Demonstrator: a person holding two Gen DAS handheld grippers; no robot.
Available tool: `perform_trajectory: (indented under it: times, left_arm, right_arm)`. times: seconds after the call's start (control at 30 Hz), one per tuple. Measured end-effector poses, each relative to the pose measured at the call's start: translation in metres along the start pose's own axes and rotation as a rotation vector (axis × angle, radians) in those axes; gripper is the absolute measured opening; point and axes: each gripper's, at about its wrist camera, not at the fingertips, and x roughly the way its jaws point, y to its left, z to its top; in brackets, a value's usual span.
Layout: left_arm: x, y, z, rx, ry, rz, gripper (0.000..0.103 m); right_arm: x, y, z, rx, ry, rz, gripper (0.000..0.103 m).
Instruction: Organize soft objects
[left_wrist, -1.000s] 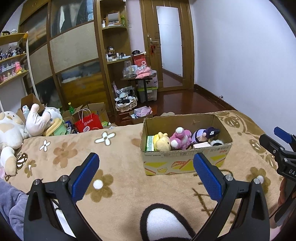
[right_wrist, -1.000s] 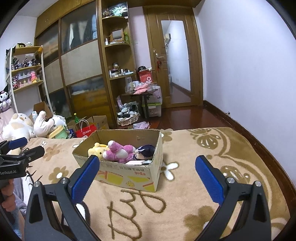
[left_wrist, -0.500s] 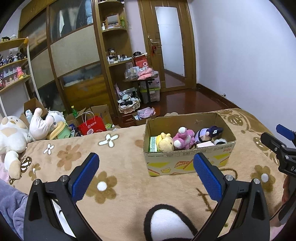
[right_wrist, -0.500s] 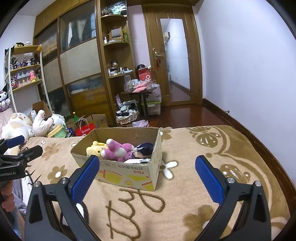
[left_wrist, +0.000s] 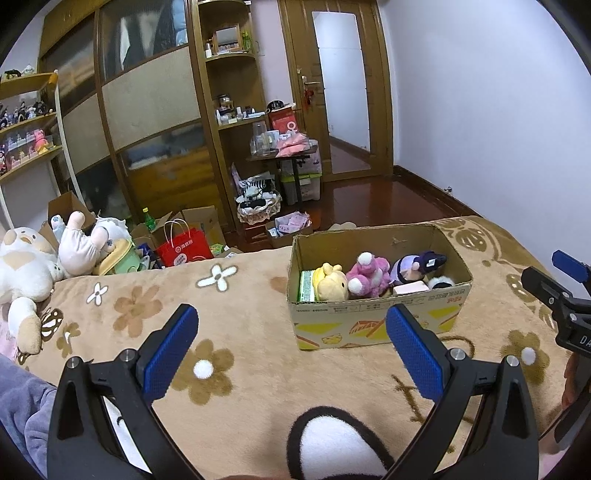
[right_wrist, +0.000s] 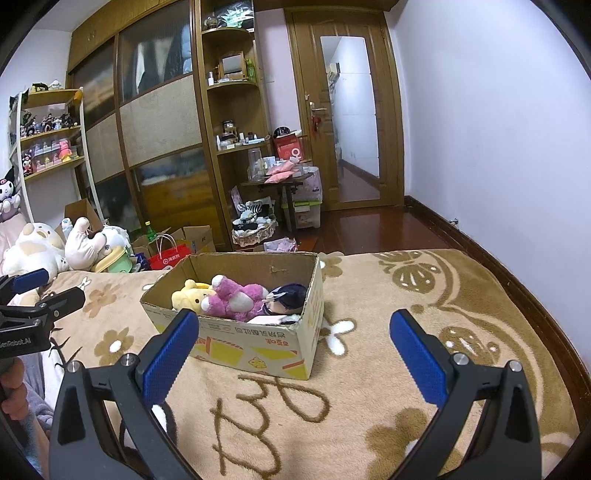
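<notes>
3 plush toys (left_wrist: 364, 277) sit in box (left_wrist: 373, 321) on blanket (left_wrist: 240, 314); perhaps more underneath.

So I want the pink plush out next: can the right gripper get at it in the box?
Probably yes: the right gripper is open and empty, the cardboard box has no lid, and the pink plush lies on top, uncovered.

The left gripper (left_wrist: 291, 339) hangs wide open above the flowered blanket (left_wrist: 240, 325); ahead, a cardboard box (left_wrist: 376, 328) holds a yellow plush (left_wrist: 330, 284), a pink plush (left_wrist: 369, 275) and a purple-haired doll (left_wrist: 417, 266).
</notes>
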Motion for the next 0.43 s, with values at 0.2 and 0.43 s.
perform_trajectory:
  times: [0.2, 0.43]
  left_arm:
    - [-0.0019, 0.0001, -0.0005, 0.002, -0.015, 0.006, 0.101]
    - [-0.0018, 0.0, -0.0003, 0.003, -0.017, 0.005, 0.1]
  right_arm:
    - [-0.0001, -0.0003, 0.0006, 0.0, 0.0, 0.001, 0.103]
    - [-0.0001, -0.0003, 0.0009, 0.001, 0.001, 0.001, 0.103]
